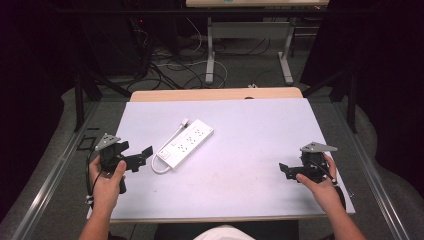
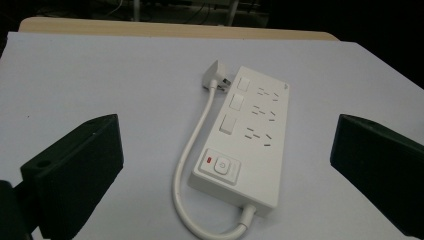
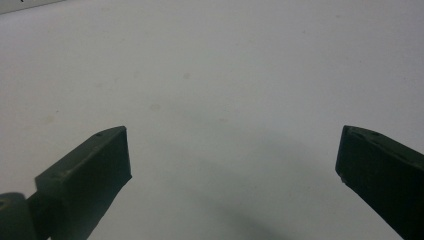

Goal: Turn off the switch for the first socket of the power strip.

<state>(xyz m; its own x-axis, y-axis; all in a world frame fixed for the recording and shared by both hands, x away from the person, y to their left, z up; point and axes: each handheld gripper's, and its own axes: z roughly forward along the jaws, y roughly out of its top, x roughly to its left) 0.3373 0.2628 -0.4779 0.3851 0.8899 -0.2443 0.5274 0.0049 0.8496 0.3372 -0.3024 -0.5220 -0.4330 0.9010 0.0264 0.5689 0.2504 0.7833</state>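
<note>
A white power strip (image 1: 185,143) lies flat on the tabletop (image 1: 250,130), left of centre and set diagonally, its long axis running from the near-left toward the far-right. The body is a smooth, rounded-corner plastic slab. In the left gripper view the power strip (image 2: 245,140) shows a square push-button switch (image 2: 220,165) with a small red indicator beside it at the near end, then three blank rectangular covers in a row alongside three groups of socket slots. A short, thick white cord (image 2: 192,165) leaves the near end, loops round, and runs along the strip's side to a white plug (image 2: 216,77) lying by the far end.

The tabletop is covered in a matte, pale lavender-white sheet; a light wood edge (image 1: 215,94) shows along the far side.

Left gripper (image 1: 134,159): held near the left edge, just beside the strip's near end, not touching it. Jaws are spread wide and hold nothing; blocky matte black, strip framed between them in the left gripper view.

Right gripper (image 1: 287,171): held near the right edge toward the near corner, well apart from the strip. Jaws are wide apart and hold nothing, bare sheet between them.
</note>
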